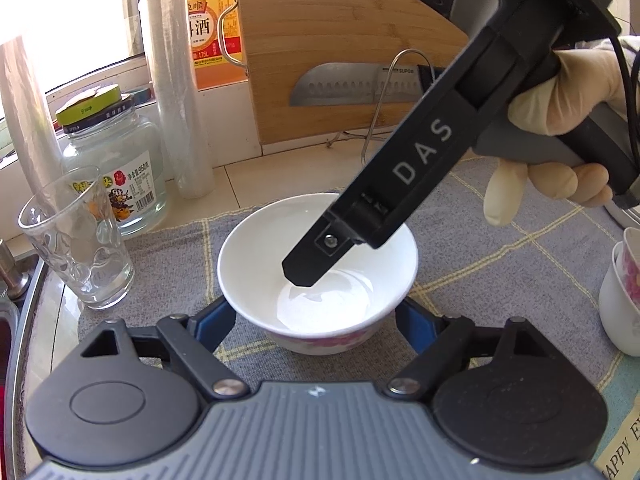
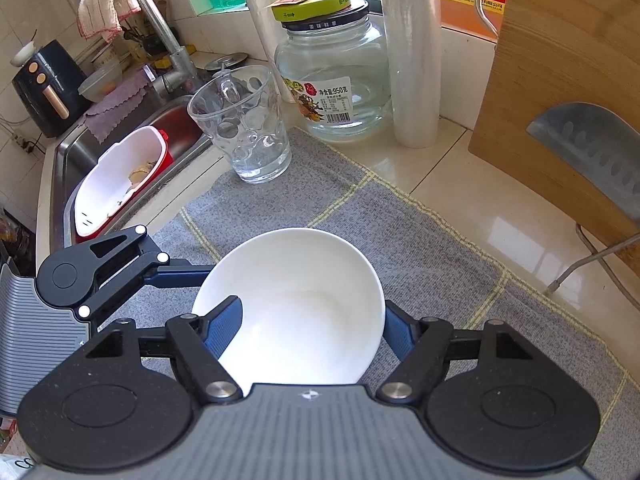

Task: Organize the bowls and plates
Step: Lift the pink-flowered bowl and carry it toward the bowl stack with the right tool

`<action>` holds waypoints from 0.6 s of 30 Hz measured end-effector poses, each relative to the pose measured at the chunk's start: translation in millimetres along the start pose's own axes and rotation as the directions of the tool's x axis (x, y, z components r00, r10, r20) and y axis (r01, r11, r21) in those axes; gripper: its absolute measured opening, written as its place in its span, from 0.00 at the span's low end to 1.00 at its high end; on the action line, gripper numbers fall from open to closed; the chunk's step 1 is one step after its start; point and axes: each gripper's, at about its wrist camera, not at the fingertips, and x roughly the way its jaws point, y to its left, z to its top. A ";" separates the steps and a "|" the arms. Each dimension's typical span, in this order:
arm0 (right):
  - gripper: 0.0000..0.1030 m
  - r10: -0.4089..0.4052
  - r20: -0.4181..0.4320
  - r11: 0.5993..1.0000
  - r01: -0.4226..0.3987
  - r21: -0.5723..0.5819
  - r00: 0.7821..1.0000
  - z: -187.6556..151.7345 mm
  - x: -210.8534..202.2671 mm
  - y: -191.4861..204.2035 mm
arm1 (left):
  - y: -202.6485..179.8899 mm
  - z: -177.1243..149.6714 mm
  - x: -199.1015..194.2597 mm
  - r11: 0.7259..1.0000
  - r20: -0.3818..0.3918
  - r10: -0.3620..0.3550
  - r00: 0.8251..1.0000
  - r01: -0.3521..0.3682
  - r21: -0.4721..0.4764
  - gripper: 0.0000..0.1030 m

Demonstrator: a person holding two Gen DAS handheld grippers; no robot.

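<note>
A white bowl with a pink flower band stands on the grey checked mat. My left gripper spans its lower outside, one blue pad on each side, shut on it. In the right wrist view its finger meets the bowl's left wall. My right gripper comes down from the upper right in a gloved hand. One of its fingers is inside the bowl and the other is against the outer wall, so it is shut on the bowl.
A glass tumbler, a glass jar and a film roll stand behind the mat. A cutting board with a knife leans at the back. Stacked floral cups are to the right, the sink to the left.
</note>
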 end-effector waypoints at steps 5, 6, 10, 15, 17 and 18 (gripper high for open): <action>0.77 -0.004 -0.007 1.000 0.004 -0.002 1.000 -4.6 -10.9 6.6 | -6.9 4.3 -10.3 1.000 -0.018 -0.005 1.000 0.005 0.010 0.84; 0.77 -0.006 -0.007 1.000 0.006 -0.007 1.000 -5.8 -14.0 8.5 | -8.9 4.9 -12.5 1.000 -0.019 -0.004 1.000 0.004 0.012 0.84; 0.78 0.001 -0.003 1.000 -0.001 0.000 1.000 -12.2 -26.4 11.0 | -14.7 7.0 -22.1 1.000 -0.021 -0.018 1.000 0.019 0.008 0.84; 0.78 0.021 0.016 1.000 -0.021 0.013 1.000 -21.6 -45.6 14.6 | -25.1 8.9 -33.9 1.000 -0.023 -0.024 0.999 0.025 0.015 0.84; 0.78 0.027 0.025 0.999 -0.028 0.023 0.999 -26.1 -54.5 14.5 | -30.3 10.2 -38.7 0.999 -0.025 -0.030 0.999 0.030 0.013 0.84; 0.78 0.027 0.030 0.999 -0.028 0.023 0.999 -29.0 -59.3 15.5 | -33.0 11.0 -41.1 0.999 -0.025 -0.032 0.999 0.032 0.014 0.84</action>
